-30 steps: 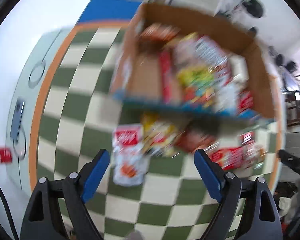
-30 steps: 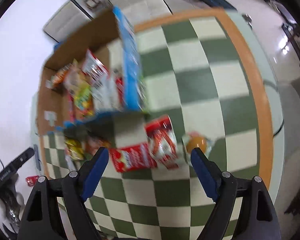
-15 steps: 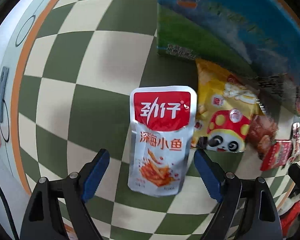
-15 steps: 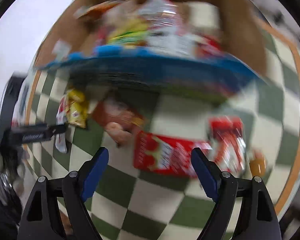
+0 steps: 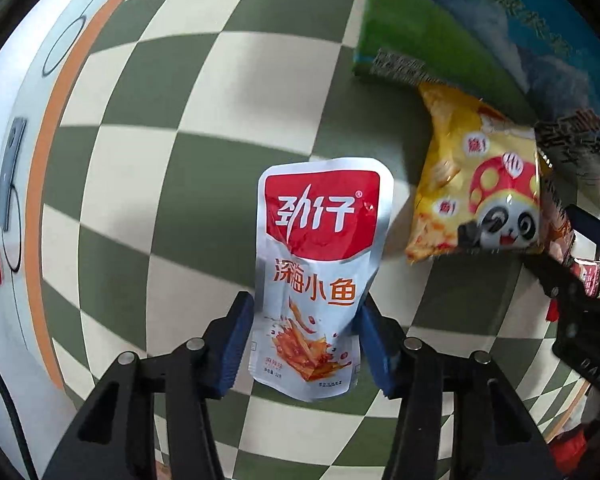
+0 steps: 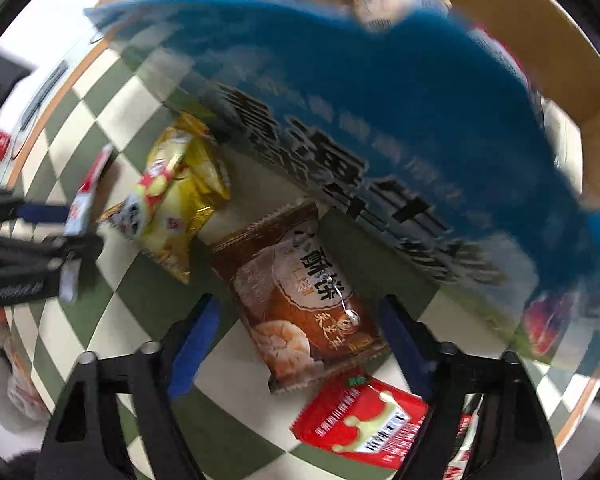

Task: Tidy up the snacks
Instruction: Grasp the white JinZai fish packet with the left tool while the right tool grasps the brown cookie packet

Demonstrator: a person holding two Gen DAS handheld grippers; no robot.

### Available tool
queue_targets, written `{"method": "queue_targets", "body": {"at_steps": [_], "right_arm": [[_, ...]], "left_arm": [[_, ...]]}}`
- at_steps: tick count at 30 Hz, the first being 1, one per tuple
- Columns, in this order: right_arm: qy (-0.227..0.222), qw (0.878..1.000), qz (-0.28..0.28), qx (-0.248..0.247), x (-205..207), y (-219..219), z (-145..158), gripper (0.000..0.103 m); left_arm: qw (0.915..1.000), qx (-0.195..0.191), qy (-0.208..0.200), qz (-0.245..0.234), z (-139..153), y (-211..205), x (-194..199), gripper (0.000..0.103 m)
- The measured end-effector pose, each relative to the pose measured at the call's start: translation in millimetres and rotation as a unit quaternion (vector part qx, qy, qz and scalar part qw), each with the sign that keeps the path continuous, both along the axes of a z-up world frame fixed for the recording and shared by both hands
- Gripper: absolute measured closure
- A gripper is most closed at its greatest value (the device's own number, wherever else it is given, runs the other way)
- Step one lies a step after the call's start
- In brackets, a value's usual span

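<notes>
- Two grippers are at work; our left gripper point(image 5: 306, 336) has its blue pads pressed on both side edges of the white and red fish pouch point(image 5: 320, 268), near its lower end, so it is clamped on the pouch.
- Beyond the left fingers, the pouch stands out forward over the checkered tablecloth point(image 5: 148, 168); in the right wrist view it seems lifted, but we cannot tell this for sure.
- Our right gripper point(image 6: 300, 344) has its fingers wide apart and holds nothing; the brown pastry packet point(image 6: 300, 300) lies flat on the cloth between and just ahead of them.
- Ahead and to the left of the right gripper lies the yellow panda bag point(image 6: 176, 196), touching or almost touching the blue box wall point(image 6: 380, 100); just below the right finger lies a red packet point(image 6: 360, 420).
- We judge that the fish pouch is light, thin and glossy, so it can bend or slip; holding it across the width near one end seems correct.
- We judge that the pastry inside the brown packet is brittle, so the right gripper should take it by the long edges with a gentle squeeze.
</notes>
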State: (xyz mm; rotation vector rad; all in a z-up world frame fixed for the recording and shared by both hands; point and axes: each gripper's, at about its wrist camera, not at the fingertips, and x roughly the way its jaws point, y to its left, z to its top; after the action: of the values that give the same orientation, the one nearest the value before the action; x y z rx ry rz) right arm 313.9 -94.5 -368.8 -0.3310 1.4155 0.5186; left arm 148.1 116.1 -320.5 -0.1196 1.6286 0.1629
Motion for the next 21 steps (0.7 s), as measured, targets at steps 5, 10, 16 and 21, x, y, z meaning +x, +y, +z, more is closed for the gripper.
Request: {"method": "queue_targets", "body": {"at_steps": [5, 10, 16, 21], "right_arm": [[0.068, 0.994, -0.069, 0.052, -10, -11, 3, 0.033], [0.098, 0.984, -0.124, 0.08, -18, -23, 12, 0.032], [0.077, 0.988, -0.127, 0.04, 5, 4, 3, 0.022], [0.047, 0.991, -0.125, -0.013, -4, 13, 3, 0.037]], "left_arm": [[1.0, 0.002, 0.003, 0.004, -1, 5, -2, 0.053], [0.9971, -0.055, -0.042, 0.031, 20, 15, 3, 0.048], [0.9948, -0.073, -0.062, 0.034, 47, 34, 3, 0.047], [0.9936, -0.084, -0.07, 0.027, 67, 25, 19, 0.047]]}}
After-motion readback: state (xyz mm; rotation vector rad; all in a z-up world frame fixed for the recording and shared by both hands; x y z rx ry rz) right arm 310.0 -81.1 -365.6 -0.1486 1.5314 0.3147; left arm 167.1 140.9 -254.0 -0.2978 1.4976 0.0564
